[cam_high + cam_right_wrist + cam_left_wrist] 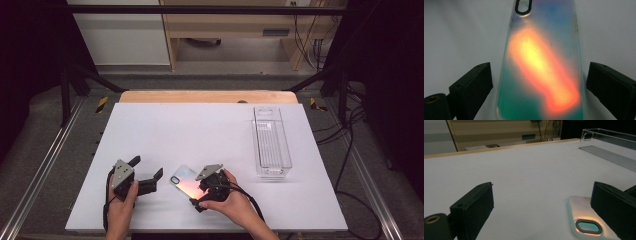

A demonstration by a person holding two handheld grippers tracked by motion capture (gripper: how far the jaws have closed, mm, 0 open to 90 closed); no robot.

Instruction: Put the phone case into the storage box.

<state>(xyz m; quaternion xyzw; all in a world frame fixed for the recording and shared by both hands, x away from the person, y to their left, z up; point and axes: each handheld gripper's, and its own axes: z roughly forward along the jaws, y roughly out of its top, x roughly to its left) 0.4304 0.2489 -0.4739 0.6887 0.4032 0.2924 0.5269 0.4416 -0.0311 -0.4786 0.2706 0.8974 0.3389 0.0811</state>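
Observation:
An iridescent phone case [181, 178] lies flat on the white table [200, 130], near the front, camera cutout pointing away to the left. My right gripper [198, 190] is held low over its near end and stands open. In the right gripper view the case [541, 62] lies between the two jaws of that gripper [539, 75], with a gap on each side. My left gripper [146, 168] rests open on the table just left of the case. In the left gripper view [541, 195] the case's cutout end [586, 222] sits by the right jaw.
A clear, long plastic bin [271, 143] stands empty at the right of the table, also seen far right in the left gripper view [609, 147]. The table's wooden edge [207, 96] runs along the back. Cables trail from both grippers toward the front edge.

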